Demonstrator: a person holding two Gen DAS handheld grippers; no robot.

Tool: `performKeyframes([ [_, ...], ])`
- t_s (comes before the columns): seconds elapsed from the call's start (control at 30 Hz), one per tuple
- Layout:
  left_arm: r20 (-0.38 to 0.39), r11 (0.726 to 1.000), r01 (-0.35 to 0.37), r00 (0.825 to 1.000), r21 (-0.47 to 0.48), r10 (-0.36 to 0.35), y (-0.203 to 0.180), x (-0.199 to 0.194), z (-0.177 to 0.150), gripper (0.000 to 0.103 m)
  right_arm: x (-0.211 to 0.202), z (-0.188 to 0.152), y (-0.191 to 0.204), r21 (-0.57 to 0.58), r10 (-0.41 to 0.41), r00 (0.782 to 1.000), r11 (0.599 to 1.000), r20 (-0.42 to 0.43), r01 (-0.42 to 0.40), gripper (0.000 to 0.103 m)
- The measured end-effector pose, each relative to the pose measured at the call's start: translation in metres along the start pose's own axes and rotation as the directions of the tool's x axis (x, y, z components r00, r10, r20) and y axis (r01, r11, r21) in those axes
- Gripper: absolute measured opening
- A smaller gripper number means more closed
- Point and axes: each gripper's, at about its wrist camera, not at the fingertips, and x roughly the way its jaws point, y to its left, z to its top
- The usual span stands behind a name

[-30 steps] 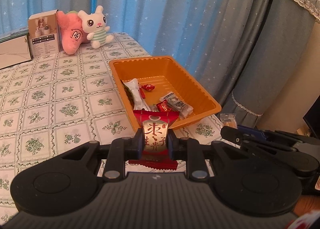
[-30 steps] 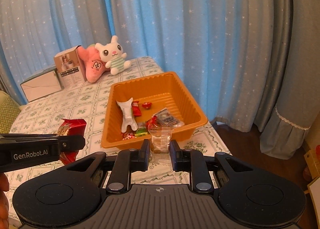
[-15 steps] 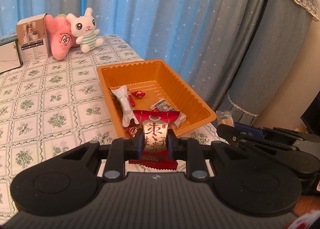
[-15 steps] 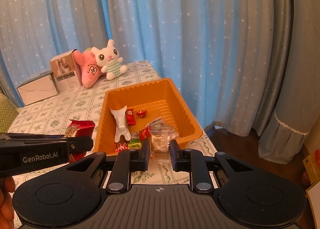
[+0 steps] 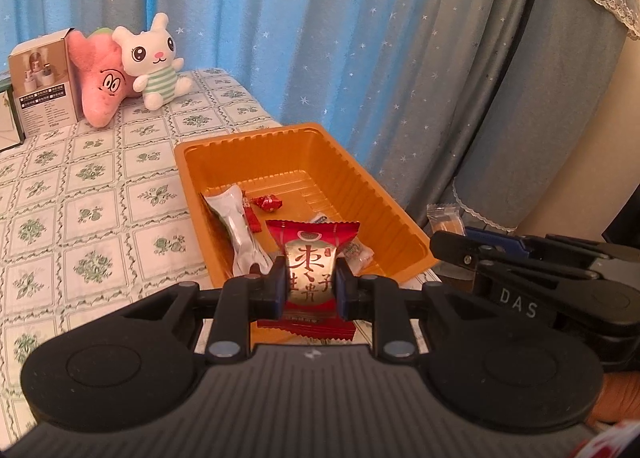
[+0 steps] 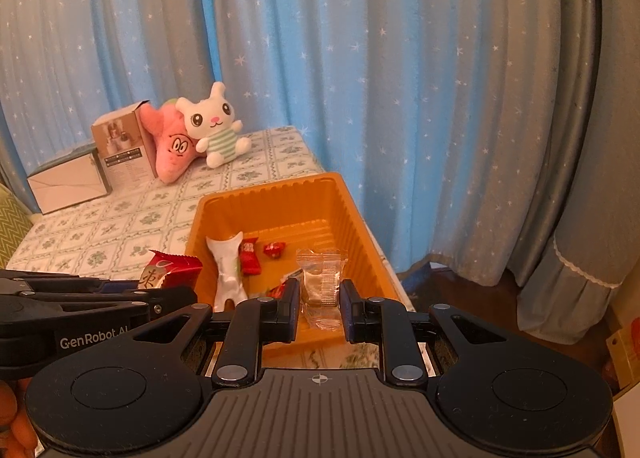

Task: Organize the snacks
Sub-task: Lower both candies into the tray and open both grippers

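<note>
An orange tray (image 5: 360,174) (image 6: 352,214) sits on the tablecloth by the curtain, holding a white packet (image 5: 240,226) (image 6: 226,270), small red candies (image 5: 269,202) (image 6: 274,249) and other wrapped snacks. My left gripper (image 5: 311,285) is shut on a red snack packet (image 5: 312,236) (image 6: 172,270), held over the tray's near end. My right gripper (image 6: 319,300) is shut on a clear-wrapped biscuit (image 6: 322,278) (image 5: 445,218), also above the tray's near part. Each gripper shows in the other's view: the right (image 5: 452,254) at the side, the left (image 6: 176,296) low at left.
A brown box (image 5: 42,86) (image 6: 122,146), a pink plush (image 5: 102,78) (image 6: 172,146) and a white rabbit plush (image 5: 154,58) (image 6: 216,124) stand at the table's far end. A pale box (image 6: 66,186) lies beside them. Blue star curtains hang behind; the table edge runs just right of the tray.
Both grippers have moved forward toward the tray with their snacks still held. The tray now lies closer and more underneath them.
</note>
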Motion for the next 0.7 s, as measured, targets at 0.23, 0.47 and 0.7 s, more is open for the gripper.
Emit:
performKeyframes([
  [0.23, -0.006, 1.0, -0.004, 1.0, 0.006, 0.004, 0.007, 0.027, 0.019, 0.021, 0.029, 0.014, -0.006, -0.02, 0.016, 1.0, 1.0, -0.021, -0.016, 0.021],
  [0.47, -0.019, 1.0, -0.002, 1.0, 0.011, 0.002, 0.013, 0.052, 0.034, 0.021, 0.058, 0.025, -0.006, -0.04, 0.021, 0.999, 0.999, -0.042, -0.023, 0.021],
  [0.7, -0.036, 1.0, 0.002, 0.999, 0.013, -0.002, 0.018, 0.076, 0.043, 0.021, 0.085, 0.032, -0.01, -0.048, 0.017, 0.998, 0.999, -0.062, -0.02, 0.021],
])
